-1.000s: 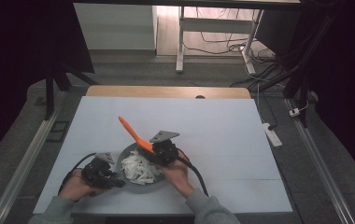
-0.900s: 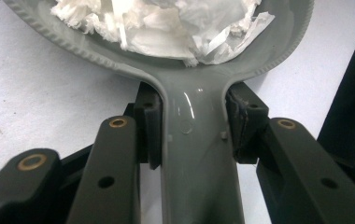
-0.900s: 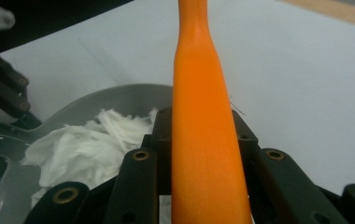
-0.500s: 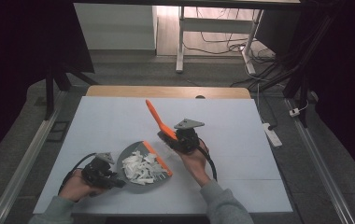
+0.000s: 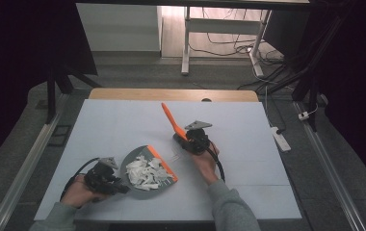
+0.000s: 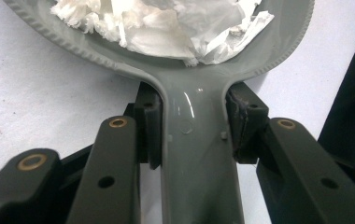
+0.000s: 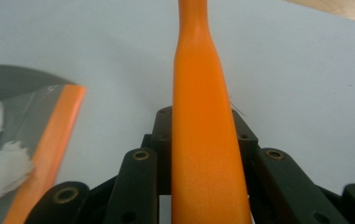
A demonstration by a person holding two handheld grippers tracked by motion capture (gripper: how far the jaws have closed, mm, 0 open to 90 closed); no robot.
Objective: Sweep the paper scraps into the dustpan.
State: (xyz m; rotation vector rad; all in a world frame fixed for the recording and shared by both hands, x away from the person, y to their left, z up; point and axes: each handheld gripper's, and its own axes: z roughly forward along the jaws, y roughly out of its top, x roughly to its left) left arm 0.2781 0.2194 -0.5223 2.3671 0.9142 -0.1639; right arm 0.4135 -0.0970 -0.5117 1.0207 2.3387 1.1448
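Table (image 5: 123, 120) came first: a pale work surface running from your near edge out to the wooden strip at the far side. Near you on the left lay the grey dustpan (image 5: 140, 159), its orange lip (image 5: 163, 163) facing right and a heap of white paper scraps (image 5: 145, 174) resting inside. Your left gripper (image 5: 105, 179) was clamped on the pan's handle, jaws pressed to both flanks. Your right gripper (image 5: 190, 142) stood just right of the lip and a little farther out, closed around the orange brush handle (image 5: 170, 118), whose long axis slanted up and away toward the far left. One small scrap (image 5: 175, 156) seemed to lie between lip and gripper, so your right hand was nearer it, and I judge any sweep would run leftward into the pan.
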